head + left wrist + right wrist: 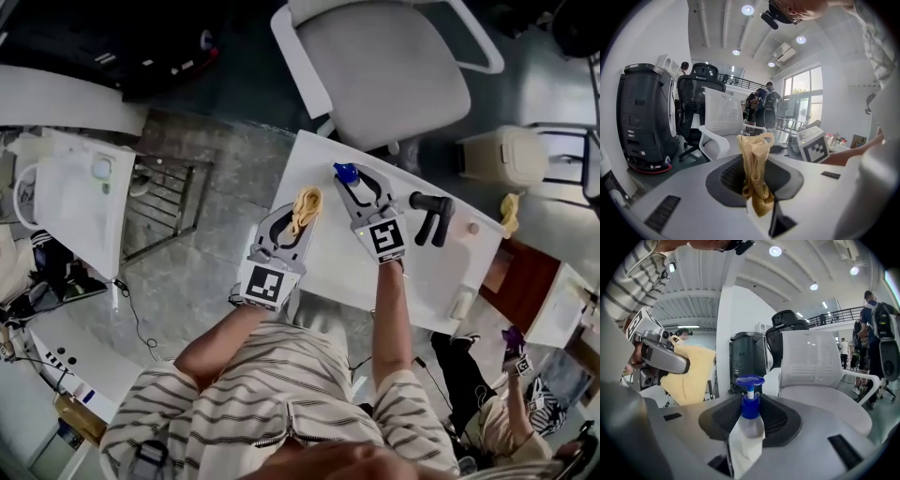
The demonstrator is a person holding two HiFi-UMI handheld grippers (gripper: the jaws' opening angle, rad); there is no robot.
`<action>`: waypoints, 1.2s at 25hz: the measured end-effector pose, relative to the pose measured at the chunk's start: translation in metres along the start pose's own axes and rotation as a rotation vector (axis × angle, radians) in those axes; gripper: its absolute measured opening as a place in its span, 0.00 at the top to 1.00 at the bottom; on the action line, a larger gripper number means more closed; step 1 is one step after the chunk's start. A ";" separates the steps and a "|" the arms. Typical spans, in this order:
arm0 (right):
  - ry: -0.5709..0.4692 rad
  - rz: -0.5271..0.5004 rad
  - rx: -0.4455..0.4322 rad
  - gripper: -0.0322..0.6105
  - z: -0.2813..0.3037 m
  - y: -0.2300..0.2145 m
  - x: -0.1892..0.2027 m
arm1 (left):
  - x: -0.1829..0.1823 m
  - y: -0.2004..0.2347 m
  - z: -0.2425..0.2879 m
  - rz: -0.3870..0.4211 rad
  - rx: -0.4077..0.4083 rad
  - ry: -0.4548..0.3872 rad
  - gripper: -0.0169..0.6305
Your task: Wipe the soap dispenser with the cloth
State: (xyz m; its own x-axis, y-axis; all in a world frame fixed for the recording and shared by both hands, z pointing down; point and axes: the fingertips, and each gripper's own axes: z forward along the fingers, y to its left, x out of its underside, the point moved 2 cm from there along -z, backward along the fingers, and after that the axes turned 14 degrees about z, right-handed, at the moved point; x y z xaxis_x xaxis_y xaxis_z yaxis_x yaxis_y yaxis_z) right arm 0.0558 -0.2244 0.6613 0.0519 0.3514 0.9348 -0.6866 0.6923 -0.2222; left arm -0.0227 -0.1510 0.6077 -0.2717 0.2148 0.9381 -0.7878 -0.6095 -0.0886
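Soap dispenser (749, 420): small clear plastic bottle with blue pump, likely light, stiff, slick. Clamped at body by right gripper (357, 184), over far edge of table (330, 262). Best hold: body, not pump. Cloth (757, 178): yellow, soft, nubby, limp. Pinched in left gripper (300, 214), over table's left edge.

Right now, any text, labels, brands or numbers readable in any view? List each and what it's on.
No words or numbers can be read in any view.
Left marker cube and right marker cube: black-and-white square patterns only, no text.
Soap dispenser: no print visible on it.
Dark machine: small pale labels, too small to read.
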 end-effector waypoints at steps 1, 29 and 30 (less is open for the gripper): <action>0.004 -0.005 0.011 0.75 0.000 0.000 0.000 | -0.001 0.000 -0.001 -0.001 -0.001 -0.001 0.84; -0.036 0.050 0.101 0.76 -0.051 0.037 -0.060 | -0.044 -0.010 -0.043 0.058 -0.003 -0.073 0.84; -0.038 0.053 0.106 0.76 -0.053 0.040 -0.064 | -0.046 -0.009 -0.046 0.064 -0.002 -0.078 0.84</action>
State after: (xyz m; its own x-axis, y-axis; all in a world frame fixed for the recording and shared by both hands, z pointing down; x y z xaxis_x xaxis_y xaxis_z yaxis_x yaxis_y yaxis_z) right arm 0.0628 -0.1860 0.5775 -0.0127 0.3601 0.9328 -0.7605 0.6022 -0.2428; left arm -0.0284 -0.1199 0.5496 -0.2780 0.1153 0.9536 -0.7711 -0.6188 -0.1500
